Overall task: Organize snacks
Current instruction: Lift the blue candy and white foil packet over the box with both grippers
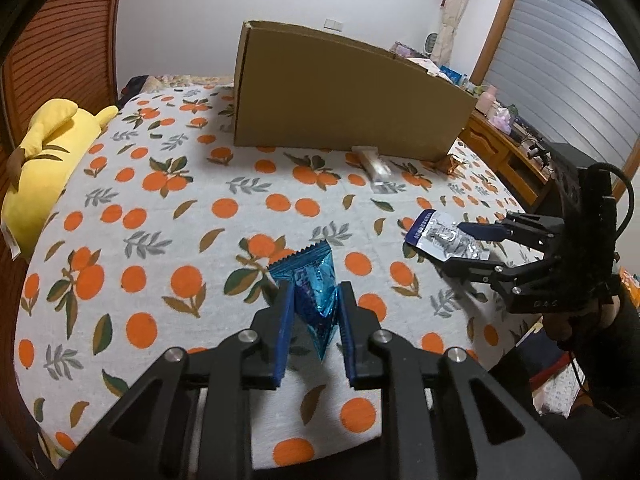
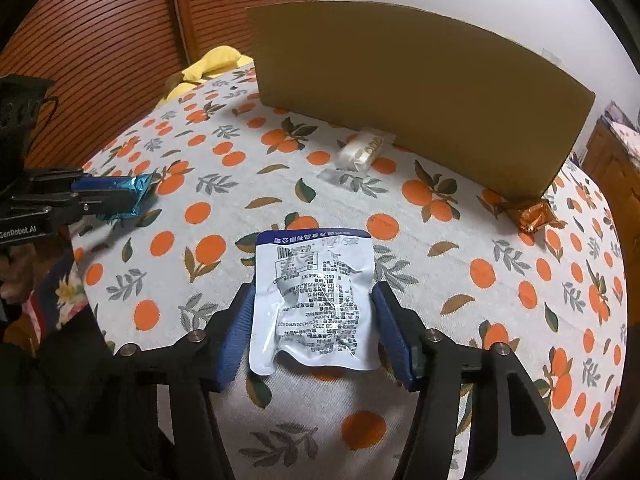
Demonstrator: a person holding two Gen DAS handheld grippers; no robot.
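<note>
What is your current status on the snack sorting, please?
Left claw shut on blue foil snack. Right claw straddling white pouch, pads look just clear. Cardboard box ahead, path unobstructed.

The left claw (image 2: 132, 196) body reads "GenRobot.AI" (the white pouch (image 2: 314, 300) print appears upside down, unreadable).

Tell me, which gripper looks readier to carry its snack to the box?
Left, probably: the left gripper is already shut on the blue packet. The right gripper only straddles the white pouch, pads apart from it.
</note>
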